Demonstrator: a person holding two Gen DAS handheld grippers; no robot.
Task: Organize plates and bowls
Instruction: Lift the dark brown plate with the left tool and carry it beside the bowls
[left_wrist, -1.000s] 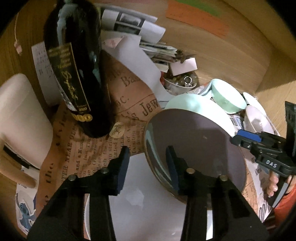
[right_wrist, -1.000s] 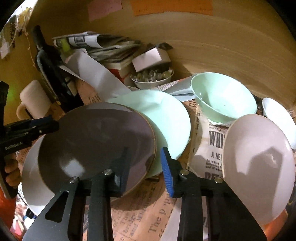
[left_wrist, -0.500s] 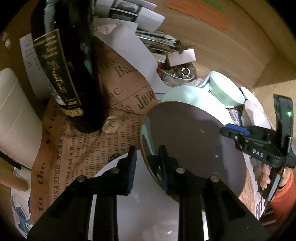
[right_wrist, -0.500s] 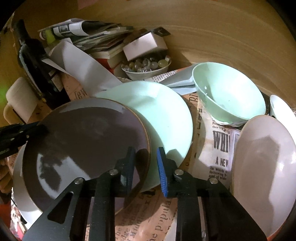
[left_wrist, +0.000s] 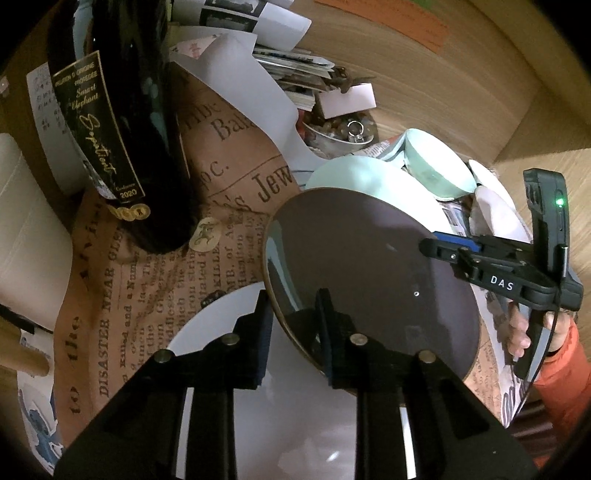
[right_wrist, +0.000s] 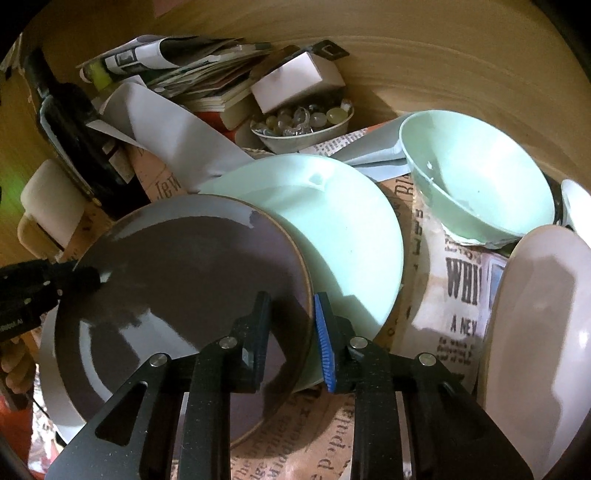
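Up close, through the left wrist camera, I saw my left gripper (left_wrist: 293, 332) clamped narrow on the near rim of the dark brown plate (left_wrist: 369, 273), one pad under the rim and the other on its upper face. That plate sat tilted above a white plate (left_wrist: 295, 424) that lay on brown newsprint-patterned paper (left_wrist: 155, 302). Across the plate my right gripper (left_wrist: 434, 242) pinched the opposite rim, a hand (left_wrist: 517, 328) in an orange sleeve (left_wrist: 561, 369) on its handle. A dark wine bottle (left_wrist: 122, 129) stood upright on the paper at upper left. Behind the brown plate a mint green plate (left_wrist: 365, 173) showed, then a mint green bowl (left_wrist: 439, 166), and farther back a small bowl of glass beads (left_wrist: 343, 133) near a pile of magazines (left_wrist: 291, 62).

Through the right wrist camera, the right gripper (right_wrist: 291, 332) was closed narrow on the brown plate's (right_wrist: 177, 280) right rim, the black pad on its face and the blue pad outside the edge. The plate overlapped the mint green plate (right_wrist: 332, 229), which lay just behind it. The left gripper (right_wrist: 85, 275) met the brown plate's far left rim. The white plate (right_wrist: 51, 369) peeked out beneath at left. The mint green bowl (right_wrist: 476, 184) stood tipped at upper right, and a pale pink plate (right_wrist: 539, 350) leaned on edge at far right. The bead bowl (right_wrist: 303, 125) sat against the wooden wall (right_wrist: 443, 55).
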